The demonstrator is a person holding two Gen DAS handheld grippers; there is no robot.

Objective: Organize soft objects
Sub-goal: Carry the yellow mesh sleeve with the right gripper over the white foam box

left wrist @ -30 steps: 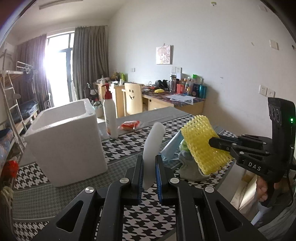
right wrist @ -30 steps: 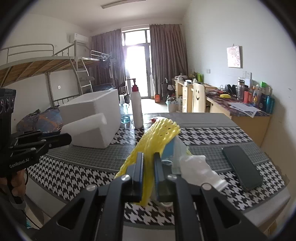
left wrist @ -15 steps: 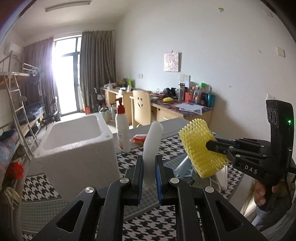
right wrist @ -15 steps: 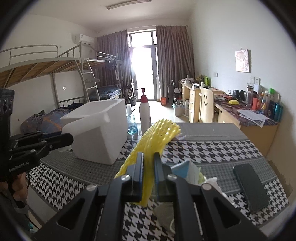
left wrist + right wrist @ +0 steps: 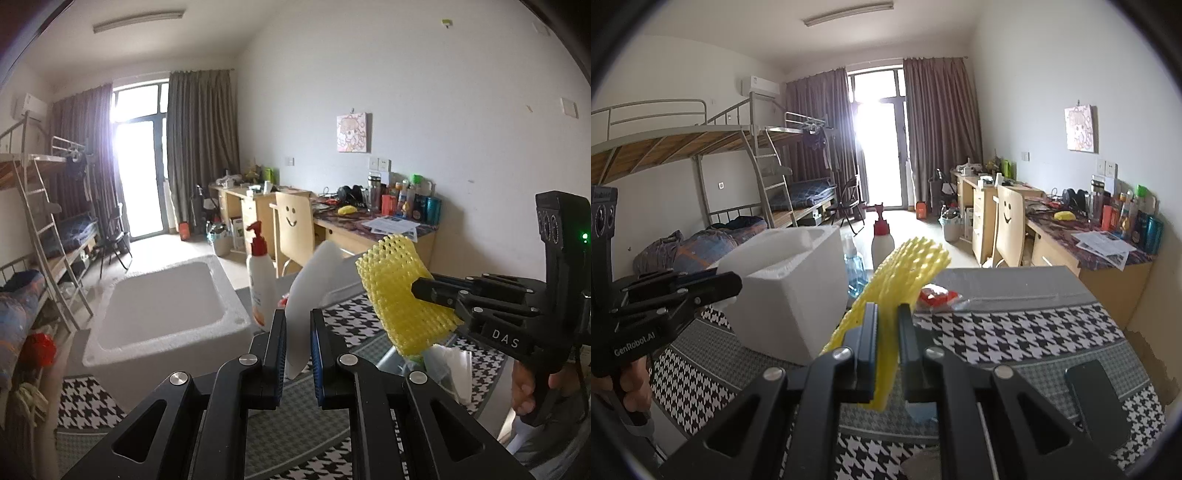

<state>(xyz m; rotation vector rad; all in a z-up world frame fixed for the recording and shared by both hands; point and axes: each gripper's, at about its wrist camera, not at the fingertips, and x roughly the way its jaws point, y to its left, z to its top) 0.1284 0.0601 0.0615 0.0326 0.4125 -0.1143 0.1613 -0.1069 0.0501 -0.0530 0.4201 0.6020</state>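
My left gripper point(image 5: 297, 325) is shut on a white foam sheet point(image 5: 309, 291) and holds it in the air to the right of the open white foam box point(image 5: 162, 314). My right gripper point(image 5: 886, 325) is shut on a yellow foam net sleeve point(image 5: 901, 273), also raised above the table; it shows in the left wrist view point(image 5: 400, 295) to the right of the white sheet. The left gripper shows at the left of the right wrist view point(image 5: 731, 286), close to the box point(image 5: 790, 280).
A red-capped pump bottle point(image 5: 260, 280) stands behind the box. Crumpled plastic and soft items point(image 5: 447, 365) lie on the houndstooth table point(image 5: 1015, 325). A red packet point(image 5: 938, 295) and a black phone point(image 5: 1097, 398) lie on it too. Desks and a chair stand behind.
Both grippers rose well above the table with their items. The foam box now shows from above, with its opening visible. The soft pile has dropped low in both views.
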